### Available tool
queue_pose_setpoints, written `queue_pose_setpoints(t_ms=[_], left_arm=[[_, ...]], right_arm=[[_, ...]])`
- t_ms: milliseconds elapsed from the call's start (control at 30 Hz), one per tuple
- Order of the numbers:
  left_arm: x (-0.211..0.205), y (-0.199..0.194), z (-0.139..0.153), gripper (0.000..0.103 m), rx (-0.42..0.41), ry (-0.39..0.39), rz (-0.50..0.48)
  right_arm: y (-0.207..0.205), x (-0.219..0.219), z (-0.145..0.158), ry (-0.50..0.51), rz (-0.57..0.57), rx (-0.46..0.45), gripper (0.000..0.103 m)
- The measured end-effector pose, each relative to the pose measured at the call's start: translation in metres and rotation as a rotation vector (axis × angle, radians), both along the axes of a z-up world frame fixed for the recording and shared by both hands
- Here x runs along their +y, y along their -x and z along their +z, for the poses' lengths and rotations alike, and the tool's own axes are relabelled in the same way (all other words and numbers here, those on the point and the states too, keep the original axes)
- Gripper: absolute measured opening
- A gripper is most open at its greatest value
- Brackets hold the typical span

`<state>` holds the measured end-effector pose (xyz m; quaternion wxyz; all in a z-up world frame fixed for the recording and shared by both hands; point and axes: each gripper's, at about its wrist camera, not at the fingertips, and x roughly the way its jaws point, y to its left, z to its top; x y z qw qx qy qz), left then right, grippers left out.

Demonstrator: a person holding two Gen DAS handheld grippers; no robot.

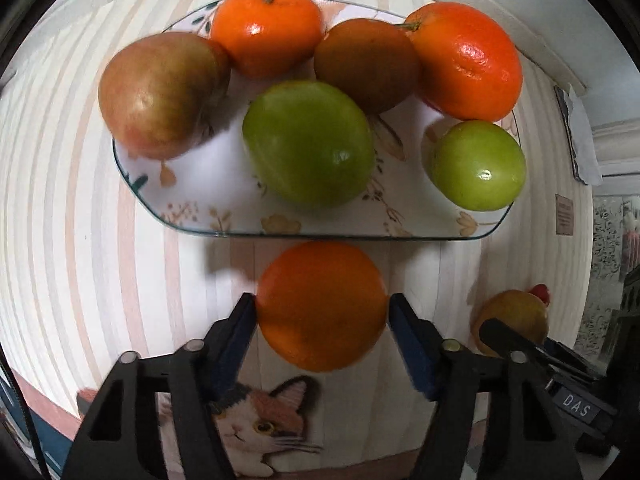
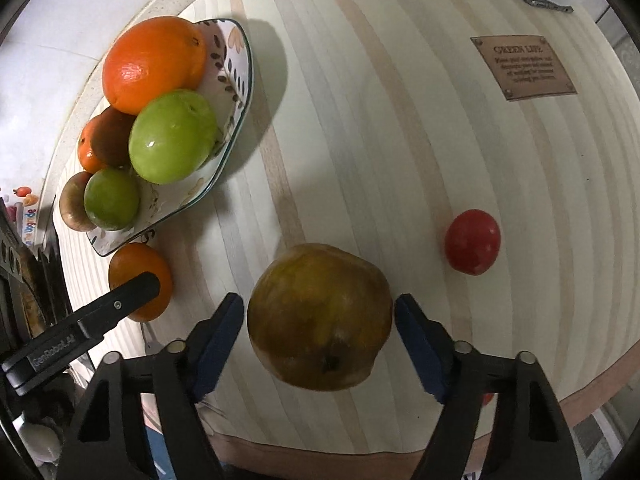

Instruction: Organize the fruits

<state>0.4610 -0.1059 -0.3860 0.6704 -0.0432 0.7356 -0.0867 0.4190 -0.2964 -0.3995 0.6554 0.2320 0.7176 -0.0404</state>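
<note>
My left gripper (image 1: 322, 304) is shut on an orange (image 1: 322, 306), just in front of the floral plate (image 1: 192, 216). The plate holds two oranges (image 1: 267, 28), two green fruits (image 1: 308, 142), a brown pear (image 1: 160, 94) and a brown fruit (image 1: 366, 64). My right gripper (image 2: 319, 316) stands around a yellow-brown pear (image 2: 319, 316) on the striped tablecloth; small gaps show between the pads and the pear. A red fruit (image 2: 473, 241) lies to its right. The left gripper and its orange (image 2: 140, 280) show in the right wrist view.
The plate (image 2: 236, 92) sits near the table's far left edge by a white wall. A brown label (image 2: 524, 67) is sewn on the cloth at the far right. The table's front edge runs just below my grippers. A cat picture (image 1: 260, 420) is on the cloth.
</note>
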Motion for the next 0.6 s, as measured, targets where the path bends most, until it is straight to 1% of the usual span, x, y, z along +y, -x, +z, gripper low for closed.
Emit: queue_pose_setpoints(t_ms=[100,233,367,467,600], left_arm=[[-0.002,0.003,0.002,0.064,-0.016,-0.006,-0.01],[-0.005,0.01,0.004,0.063,-0.045,-0.021,-0.021],[-0.011,0.017,0.01,0.063,-0.059,-0.016,-0.028],[-0.008,0.021,0.023,0.063,-0.07,-0.005,-0.037],[0.0,0.019,0.053,0.063,-0.091,0.036,-0.033]], right_arm=[[-0.003,0.0,-0.005,0.007,0.004,0.002,0.068],[-0.004,-0.002,-0.004,0.023,0.007,-0.015,0.068],[-0.005,0.001,-0.001,0.031,0.016,-0.041,0.068],[-0.007,0.005,0.011,0.038,0.034,-0.072,0.068],[-0.014,0.015,0.03,0.031,0.062,-0.129,0.068]])
